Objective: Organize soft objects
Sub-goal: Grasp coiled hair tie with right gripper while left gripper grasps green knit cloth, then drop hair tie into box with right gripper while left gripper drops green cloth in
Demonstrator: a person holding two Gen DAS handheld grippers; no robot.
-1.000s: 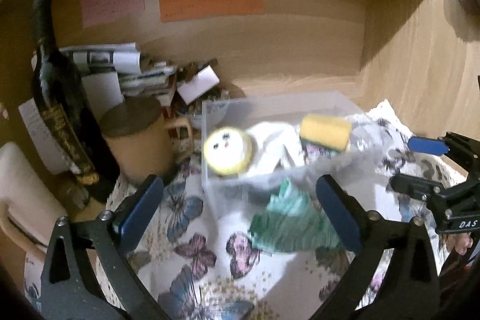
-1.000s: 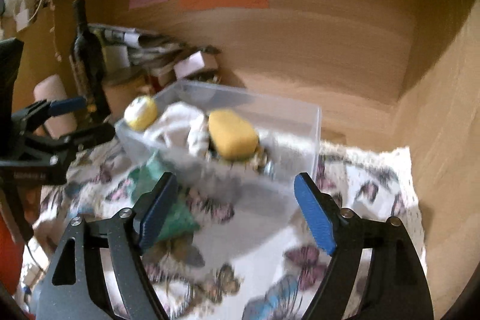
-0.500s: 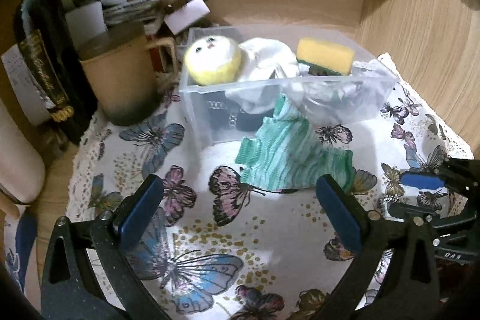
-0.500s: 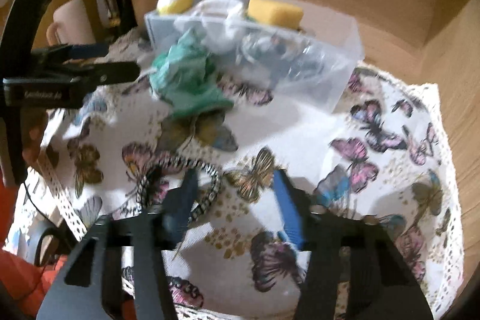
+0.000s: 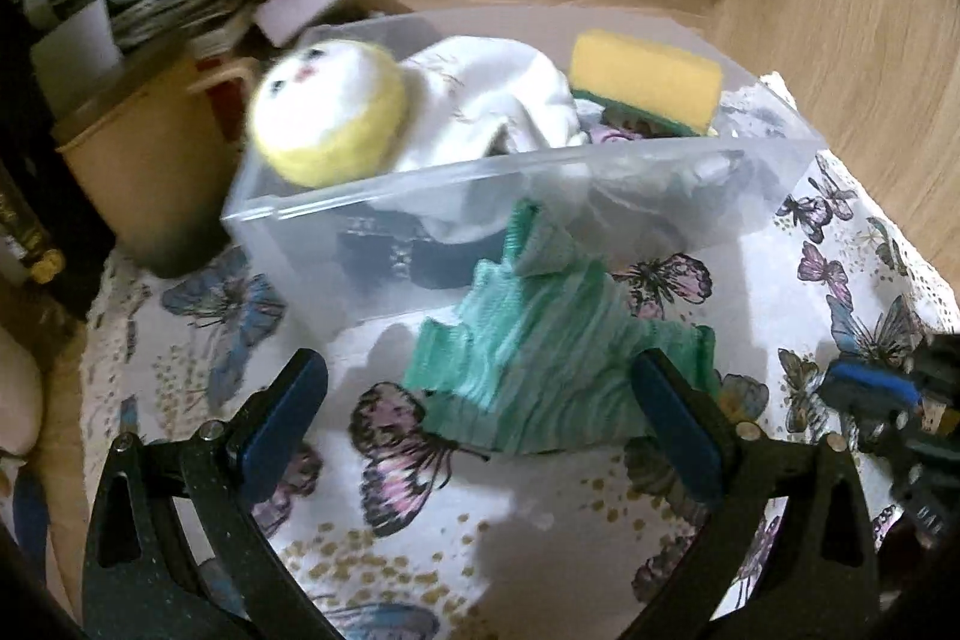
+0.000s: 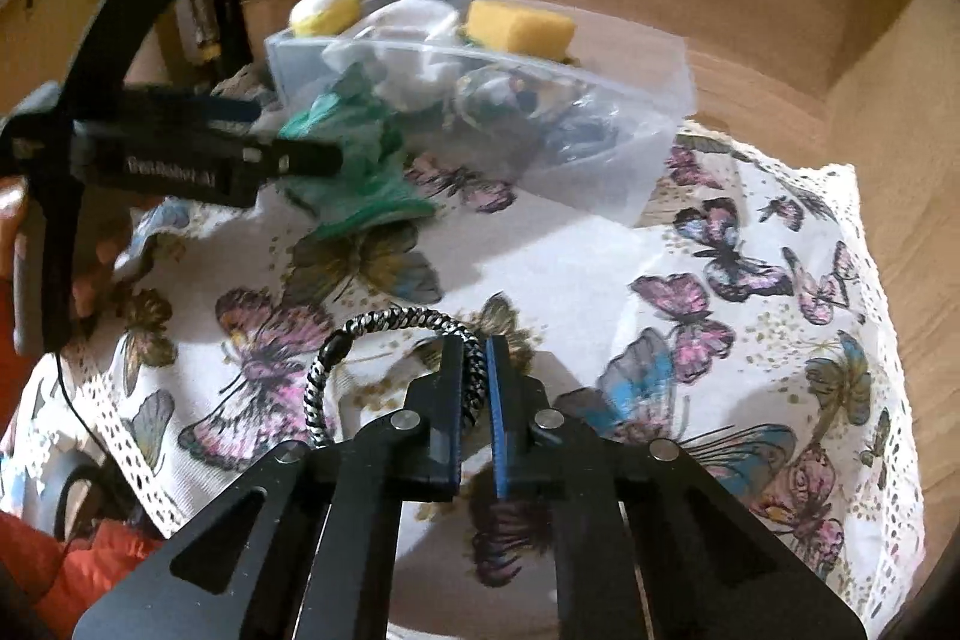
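A clear plastic bin (image 5: 600, 172) holds a yellow-rimmed white plush ball (image 5: 327, 118), a white cloth (image 5: 492, 94) and a yellow sponge (image 5: 645, 79). A crumpled green cloth (image 5: 552, 358) lies on the butterfly cloth against the bin's front. My left gripper (image 5: 480, 418) is open, its fingers either side of the green cloth's near edge. My right gripper (image 6: 477, 376) is shut on a black-and-white braided band (image 6: 372, 334) just above the cloth. The bin (image 6: 630, 112), green cloth (image 6: 360, 160) and left gripper (image 6: 264, 136) also show in the right wrist view.
A tan mug (image 5: 144, 178) stands left of the bin, with a dark bottle (image 5: 24, 220) and stacked papers (image 5: 150, 4) behind. Wooden shelf walls (image 5: 840, 40) close in the back and right. The butterfly tablecloth (image 6: 750, 310) covers the surface.
My left gripper moved in close to the green cloth. My right gripper lowered and closed on the braided band.
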